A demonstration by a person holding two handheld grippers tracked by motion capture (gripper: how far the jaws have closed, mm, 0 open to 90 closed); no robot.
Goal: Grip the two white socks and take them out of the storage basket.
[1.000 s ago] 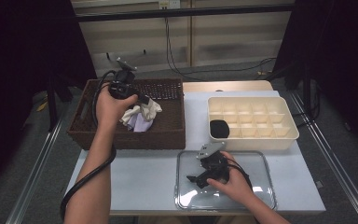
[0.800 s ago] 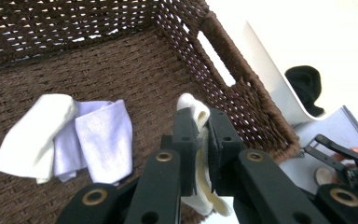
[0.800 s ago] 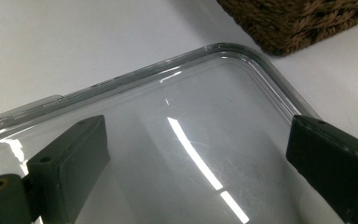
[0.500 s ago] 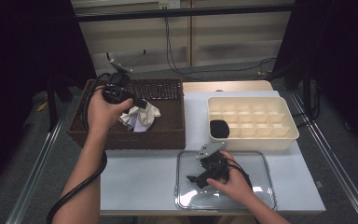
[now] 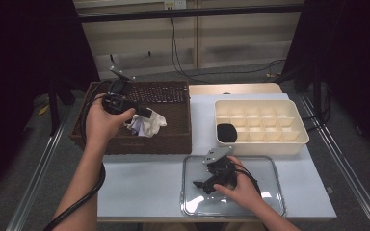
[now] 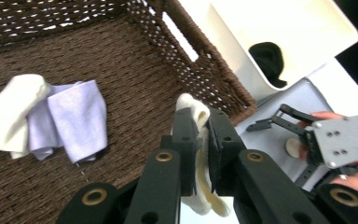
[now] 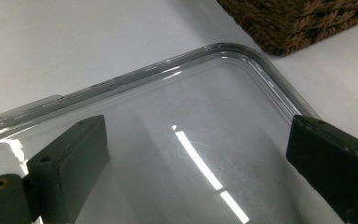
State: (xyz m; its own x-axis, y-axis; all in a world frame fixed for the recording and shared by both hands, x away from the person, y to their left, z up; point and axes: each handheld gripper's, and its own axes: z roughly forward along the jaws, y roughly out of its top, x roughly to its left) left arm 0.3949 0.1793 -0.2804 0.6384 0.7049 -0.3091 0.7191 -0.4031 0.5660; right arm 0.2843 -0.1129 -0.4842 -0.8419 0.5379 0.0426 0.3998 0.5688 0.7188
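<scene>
Sock, cream and soft, is pinched in the left hand-held gripper above the basket; limp, light, likely best held mid-fold. Right hand-held gripper gapes wide over the lid.

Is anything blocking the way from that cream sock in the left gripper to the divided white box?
Only the basket's wall lies between the cream sock, clamped in the left gripper, and the divided box; it needs lifting over.
</scene>
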